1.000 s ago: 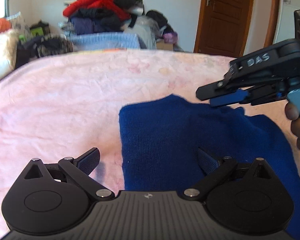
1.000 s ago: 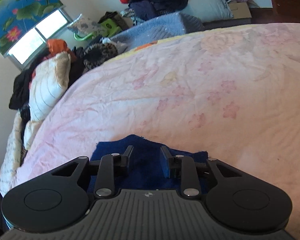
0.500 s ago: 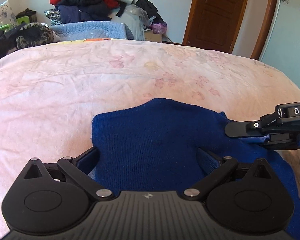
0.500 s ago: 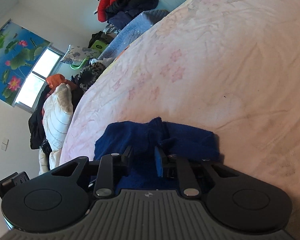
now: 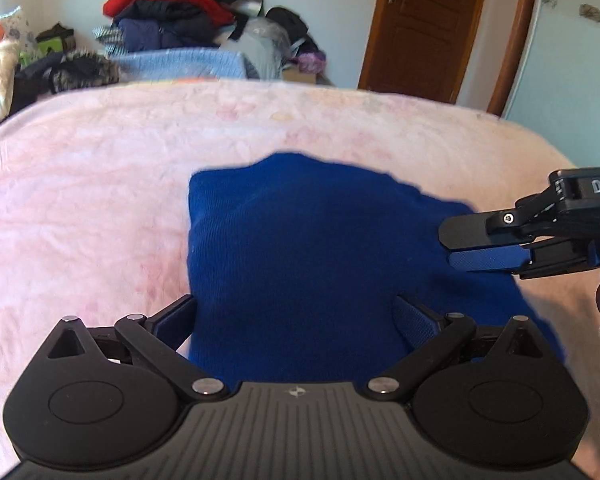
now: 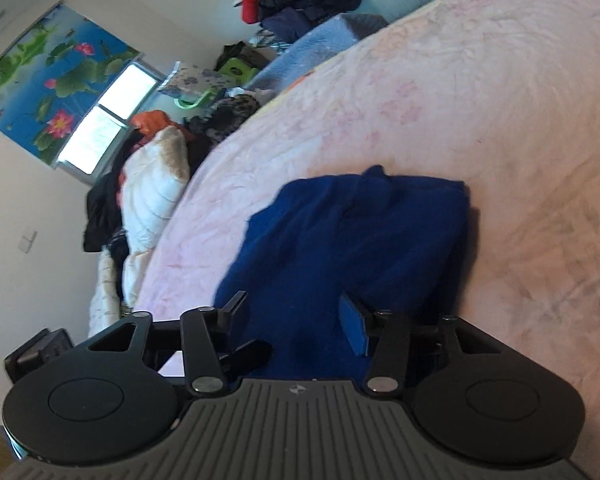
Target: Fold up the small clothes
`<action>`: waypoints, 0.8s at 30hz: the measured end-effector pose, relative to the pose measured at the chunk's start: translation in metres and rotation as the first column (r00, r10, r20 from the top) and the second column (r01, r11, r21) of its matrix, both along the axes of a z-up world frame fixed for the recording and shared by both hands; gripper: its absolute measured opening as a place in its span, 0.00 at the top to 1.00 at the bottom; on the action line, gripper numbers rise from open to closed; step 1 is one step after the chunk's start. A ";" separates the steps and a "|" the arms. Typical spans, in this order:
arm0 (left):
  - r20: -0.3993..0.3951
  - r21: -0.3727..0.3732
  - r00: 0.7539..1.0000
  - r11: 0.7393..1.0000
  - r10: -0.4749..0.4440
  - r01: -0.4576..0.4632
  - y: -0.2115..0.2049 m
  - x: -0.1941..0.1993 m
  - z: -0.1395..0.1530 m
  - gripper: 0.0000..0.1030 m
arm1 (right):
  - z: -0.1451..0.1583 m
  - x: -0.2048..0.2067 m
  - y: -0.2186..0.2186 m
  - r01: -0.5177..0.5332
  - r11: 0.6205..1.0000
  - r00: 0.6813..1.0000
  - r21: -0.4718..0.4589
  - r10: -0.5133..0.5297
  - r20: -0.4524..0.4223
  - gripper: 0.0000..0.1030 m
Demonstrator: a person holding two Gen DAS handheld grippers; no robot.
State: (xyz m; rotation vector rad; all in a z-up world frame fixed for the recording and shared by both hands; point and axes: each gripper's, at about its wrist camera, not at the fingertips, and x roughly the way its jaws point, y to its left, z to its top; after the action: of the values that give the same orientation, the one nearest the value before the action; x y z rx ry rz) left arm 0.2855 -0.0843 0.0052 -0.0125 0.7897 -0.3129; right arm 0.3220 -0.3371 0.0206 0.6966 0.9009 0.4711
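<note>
A small dark blue knit garment (image 5: pixel 312 248) lies folded on the pink bedspread (image 5: pixel 100 184); it also shows in the right wrist view (image 6: pixel 352 248). My left gripper (image 5: pixel 296 316) is open, its fingers spread wide over the garment's near edge. My right gripper (image 6: pixel 294 312) is open above the garment's near part, holding nothing. In the left wrist view the right gripper (image 5: pixel 460 246) reaches in from the right, level with the garment's right edge.
A pile of red and dark clothes (image 5: pixel 172 20) and a light blue blanket (image 5: pixel 180 64) lie beyond the bed's far edge. A brown door (image 5: pixel 424 28) stands at the back right. Pillows and clothes (image 6: pixel 152 184) lie along the bed's left side under a window.
My right gripper has opened from nearly shut and let go of the blue cloth, then drawn back. The garment now lies flat. My left gripper stays open over the near edge.
</note>
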 end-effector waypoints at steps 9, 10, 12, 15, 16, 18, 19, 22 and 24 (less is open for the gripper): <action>0.012 0.005 0.999 0.999 0.049 -0.049 0.009 -0.019 0.013 0.00 | -0.006 -0.018 -0.020 0.105 0.994 0.993 0.041 -0.102 -0.061 0.59; 0.025 -0.003 0.999 0.999 0.046 -0.046 0.012 -0.029 0.017 0.00 | 0.005 -0.030 -0.018 0.096 0.995 0.995 0.009 -0.095 -0.015 0.54; 0.048 -0.049 0.998 0.998 0.040 -0.038 0.019 -0.050 0.024 0.00 | 0.022 -0.057 -0.014 0.083 0.996 0.995 -0.039 -0.081 0.050 0.53; 0.062 -0.089 0.998 0.996 -0.001 0.006 0.016 -0.075 0.023 0.00 | 0.026 -0.092 -0.009 0.037 0.999 0.997 -0.015 -0.036 0.073 0.53; 0.063 -0.087 0.998 0.996 -0.017 0.023 0.013 -0.080 0.020 0.00 | 0.024 -0.101 -0.003 0.017 0.999 0.998 -0.034 -0.015 0.064 0.53; 0.039 -0.030 0.998 0.998 -0.048 0.050 0.001 -0.084 0.009 0.00 | 0.013 -0.112 0.007 -0.009 0.995 0.999 -0.094 0.013 0.036 0.50; 0.025 0.025 0.998 0.998 -0.050 0.049 -0.005 -0.082 0.001 0.00 | 0.005 -0.114 0.010 0.001 0.991 1.000 -0.130 -0.002 -0.001 0.59; 0.106 0.129 0.990 0.988 -0.095 0.081 -0.013 -0.091 -0.010 0.00 | -0.009 -0.120 -0.002 0.054 0.996 0.998 -0.069 -0.055 -0.022 0.65; 0.080 0.108 0.994 0.992 -0.079 0.070 -0.010 -0.092 -0.002 0.00 | -0.006 -0.119 -0.008 0.079 0.996 0.995 -0.049 -0.082 -0.064 0.63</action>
State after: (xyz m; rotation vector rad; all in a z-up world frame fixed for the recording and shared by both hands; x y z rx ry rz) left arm 0.1939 -0.0939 0.0033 0.1291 0.7233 -0.3405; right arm 0.2026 -0.3450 0.0149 0.7062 0.9392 0.3564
